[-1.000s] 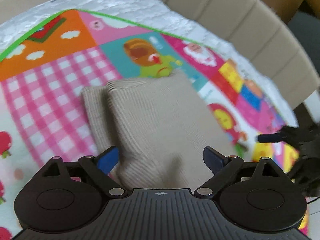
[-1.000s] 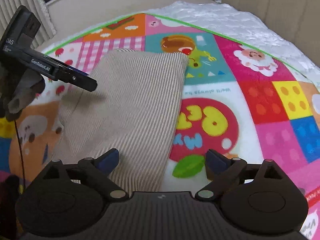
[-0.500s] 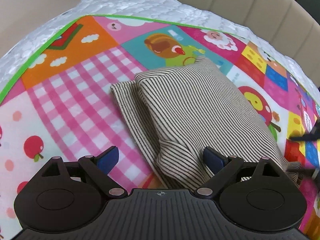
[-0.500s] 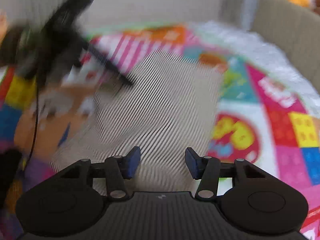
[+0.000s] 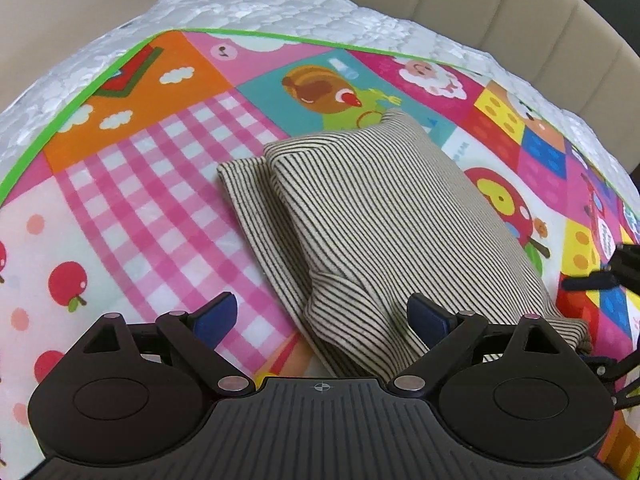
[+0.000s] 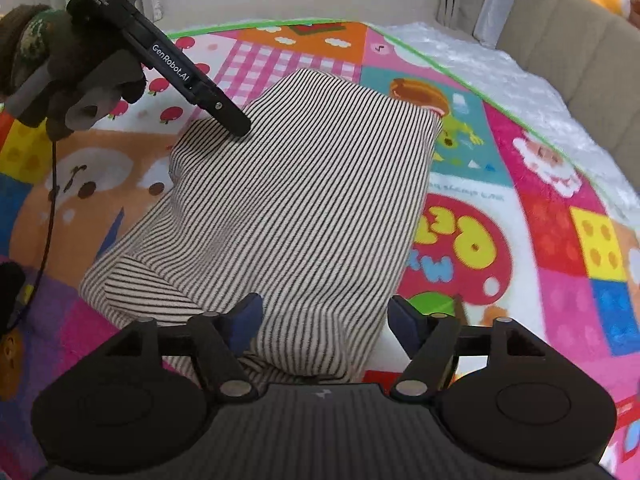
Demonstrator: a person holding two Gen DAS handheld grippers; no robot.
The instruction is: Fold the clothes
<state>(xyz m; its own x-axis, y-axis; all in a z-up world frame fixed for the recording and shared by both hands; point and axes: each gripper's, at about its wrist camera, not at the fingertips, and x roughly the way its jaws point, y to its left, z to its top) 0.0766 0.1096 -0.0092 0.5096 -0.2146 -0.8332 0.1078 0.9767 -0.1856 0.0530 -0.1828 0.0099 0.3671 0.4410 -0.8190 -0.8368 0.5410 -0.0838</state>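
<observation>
Garment: striped garment (image 5: pixel 384 216) folded, lumpy, ahead of both grippers.
Left gripper (image 5: pixel 320 316): wide open, holding nothing.
Right gripper (image 6: pixel 326 320): opening, cloth between jaws, ungripped.
Right view only: gloved hand (image 6: pixel 68 80).

A cream knit garment with thin dark stripes (image 5: pixel 384 216) (image 6: pixel 304 208) lies folded into a thick oblong bundle on the bright patchwork play mat (image 5: pixel 132 208) (image 6: pixel 560 216). It sits near the mat's middle, flat, its long axis slanting across the squares. A narrower folded layer pokes out beneath along one long side, and one near corner bulges loosely.
</observation>
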